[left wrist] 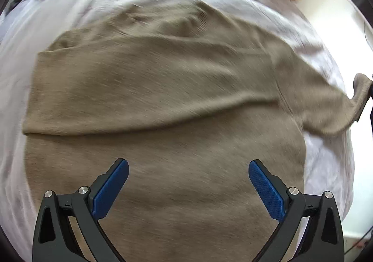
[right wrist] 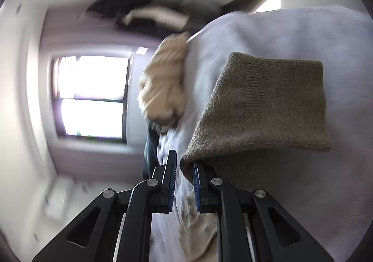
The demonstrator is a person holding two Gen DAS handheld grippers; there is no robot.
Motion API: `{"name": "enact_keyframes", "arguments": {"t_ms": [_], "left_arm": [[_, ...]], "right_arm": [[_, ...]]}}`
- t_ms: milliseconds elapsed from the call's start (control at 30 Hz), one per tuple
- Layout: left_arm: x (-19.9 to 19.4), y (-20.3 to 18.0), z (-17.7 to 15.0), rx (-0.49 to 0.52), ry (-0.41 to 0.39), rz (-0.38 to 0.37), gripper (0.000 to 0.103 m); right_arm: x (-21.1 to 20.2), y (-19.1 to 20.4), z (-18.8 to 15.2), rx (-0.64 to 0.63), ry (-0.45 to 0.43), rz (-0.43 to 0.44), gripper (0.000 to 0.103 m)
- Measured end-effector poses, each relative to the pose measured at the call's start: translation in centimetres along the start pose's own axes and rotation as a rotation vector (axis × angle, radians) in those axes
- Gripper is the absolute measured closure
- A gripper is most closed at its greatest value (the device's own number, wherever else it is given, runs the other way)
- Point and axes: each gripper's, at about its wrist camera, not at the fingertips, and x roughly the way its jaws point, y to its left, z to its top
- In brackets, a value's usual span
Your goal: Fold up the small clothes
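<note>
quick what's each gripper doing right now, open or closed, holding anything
Left gripper: open, empty, above the brown sweater.
Right gripper: a narrow gap shows between its pads; the sweater's cuff drapes over one finger, a grip cannot be told.

I see my left tool (left wrist: 188,166) and right tool (right wrist: 183,168): black linkages, silver pivot screws, blue textured pads.

Soft daylight on my sweater (left wrist: 163,89), motion blur across both views, window (right wrist: 91,96) blown out white with glare, edges bent and dark by fisheye
</note>
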Motion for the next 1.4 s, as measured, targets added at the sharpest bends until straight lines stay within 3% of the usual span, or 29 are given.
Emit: {"name": "enact_keyframes", "arguments": {"t_ms": [100,300,467,567,633,700,767,800,900,1000,1100,1233,1300,1400], "left_arm": [[-0.9,2.3,-0.1,-0.043,-0.041,0.013,0.0],[-1.3,7.0,-0.5,-0.119,-0.085,0.044,0.0],[-1.7,11.4,-1.2,-0.19,-0.09,0.074,0.0],[-1.5,13.2,-1.5,-0.222,-0.088,0.08,0.0],[-1.7,14.4,-1.8,-0.239,-0.089,0.081,0.0],[-2.0,15.3,-2.1,-0.247,-0.092,0.081,0.0],[-2.1,16.0,-2.2,-0.248,-0.093,0.083,0.0],[-2.1,16.3,-2.3,-0.25,-0.091,0.083,0.0],[-2.0,17.0,-2.2,-0.263,-0.085,0.077,0.0],[-2.4,17.5,-2.1,-0.279,-0.093,0.065,0.0],[-2.8,17.7,-1.8,-0.278,-0.101,0.06,0.0],[-2.9,17.8,-1.5,-0.271,-0.107,0.059,0.0],[-2.7,17.9,-1.5,-0.276,-0.104,0.055,0.0],[-2.6,17.9,-1.6,-0.284,-0.097,0.051,0.0]], "right_arm": [[4.8,4.4,-2.3,-0.159,0.117,-0.003,0.088],[16.1,10.0,-11.4,-0.442,0.422,-0.023,0.088],[23.7,9.0,-21.0,-0.619,0.674,-0.163,0.088],[25.8,6.3,-24.0,-0.611,0.741,-0.285,0.088],[26.0,5.0,-24.9,-0.564,0.731,-0.365,0.085],[25.5,5.2,-24.8,-0.558,0.698,-0.381,0.082],[24.8,6.2,-24.8,-0.611,0.658,-0.405,0.055],[24.7,7.0,-24.8,-0.645,0.642,-0.408,0.05],[25.8,7.9,-24.8,-0.606,0.661,-0.355,0.048],[26.1,7.0,-24.9,-0.436,0.68,-0.279,0.048],[26.6,4.8,-26.0,-0.227,0.639,-0.248,0.048],[25.9,0.7,-26.1,0.022,0.509,-0.236,0.048],[25.5,-1.0,-25.8,0.157,0.406,-0.189,0.048],[26.0,-2.2,-25.5,0.296,0.332,-0.11,0.048]]}}
